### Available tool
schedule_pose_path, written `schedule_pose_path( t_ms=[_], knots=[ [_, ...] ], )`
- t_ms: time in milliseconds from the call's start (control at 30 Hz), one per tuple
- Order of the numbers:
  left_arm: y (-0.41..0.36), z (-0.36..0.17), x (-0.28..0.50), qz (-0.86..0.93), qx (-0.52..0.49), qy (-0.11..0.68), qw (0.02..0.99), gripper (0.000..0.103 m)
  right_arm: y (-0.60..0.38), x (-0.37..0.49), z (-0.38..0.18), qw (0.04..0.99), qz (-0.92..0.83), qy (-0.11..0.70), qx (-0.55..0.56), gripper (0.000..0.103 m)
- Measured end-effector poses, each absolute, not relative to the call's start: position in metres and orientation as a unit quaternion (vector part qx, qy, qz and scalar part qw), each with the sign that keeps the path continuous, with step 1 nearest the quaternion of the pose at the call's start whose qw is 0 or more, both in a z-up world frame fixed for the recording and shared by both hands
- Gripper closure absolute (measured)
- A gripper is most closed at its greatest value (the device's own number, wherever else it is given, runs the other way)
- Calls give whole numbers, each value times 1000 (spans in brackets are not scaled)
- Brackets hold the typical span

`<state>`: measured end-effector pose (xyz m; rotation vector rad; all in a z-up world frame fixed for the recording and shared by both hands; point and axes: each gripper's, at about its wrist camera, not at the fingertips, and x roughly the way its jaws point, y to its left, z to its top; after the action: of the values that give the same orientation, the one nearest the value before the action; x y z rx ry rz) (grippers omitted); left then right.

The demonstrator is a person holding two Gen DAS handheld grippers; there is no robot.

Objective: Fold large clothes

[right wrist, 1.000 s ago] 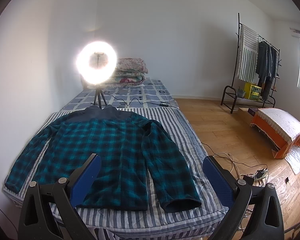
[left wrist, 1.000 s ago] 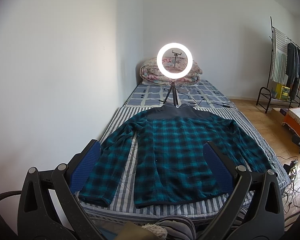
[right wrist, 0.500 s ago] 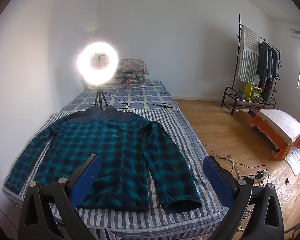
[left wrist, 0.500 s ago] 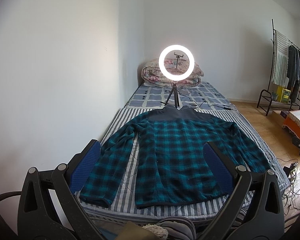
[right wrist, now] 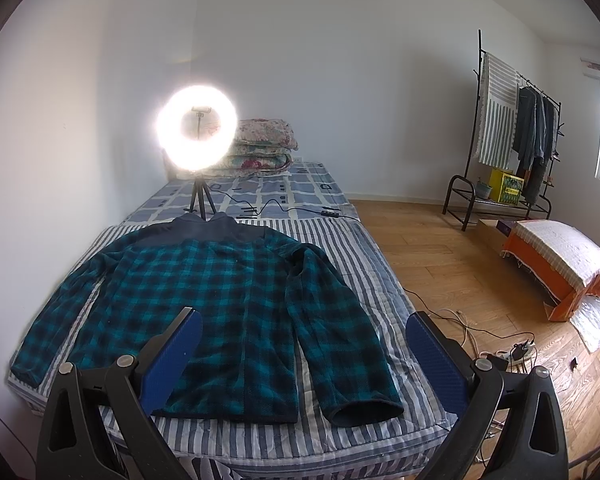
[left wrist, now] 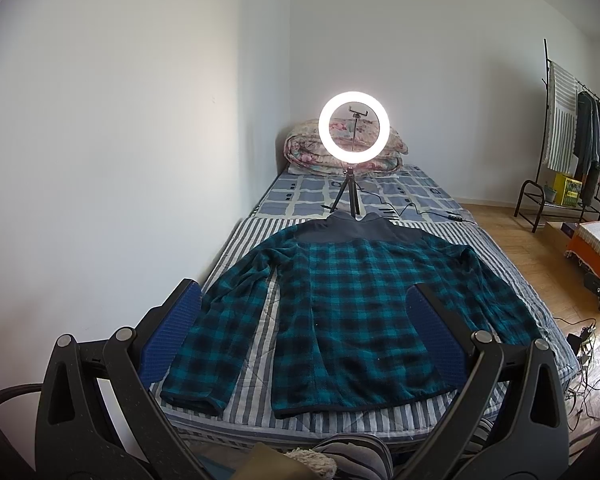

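On the near half of the bed (left wrist: 256, 364), over a striped cover, a teal and black plaid fleece jacket (left wrist: 364, 308) lies flat and fully spread. Its grey collar points toward the far end of the bed and its hem runs close along the near edge. One sleeve (left wrist: 216, 336) stretches down toward the near corner on the wall side, its cuff just short of the edge; the other sleeve (right wrist: 336, 332) slants toward the near corner on the floor side, its cuff resting close to the bed's near edge.

The left gripper (left wrist: 304, 340) hangs in the air short of the near edge, its blue-padded fingers spread wide, grasping nothing. The right gripper (right wrist: 304, 360) hovers alongside it in the same way, jaws released and empty, clear of the cloth.

Past the collar, a lit ring light (right wrist: 197, 128) stands on a small tripod on the bed's chequered far half, with cables trailing beside it. Folded floral quilts (right wrist: 264, 146) are stacked at the far edge against the wall. Across the wooden floor a clothes rack (right wrist: 516, 120) holds hanging garments, and an orange box (right wrist: 556, 264) with a pale covering sits nearer.
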<state>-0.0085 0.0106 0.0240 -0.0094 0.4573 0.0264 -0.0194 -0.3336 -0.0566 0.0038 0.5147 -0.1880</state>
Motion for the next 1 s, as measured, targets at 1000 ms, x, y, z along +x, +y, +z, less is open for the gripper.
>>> schedule_pose_path(
  t_ms=[1000],
  knots=[
    [24, 28, -7, 27, -10, 227, 973, 0, -328, -17, -52, 963, -89, 254, -3, 0]
  ],
)
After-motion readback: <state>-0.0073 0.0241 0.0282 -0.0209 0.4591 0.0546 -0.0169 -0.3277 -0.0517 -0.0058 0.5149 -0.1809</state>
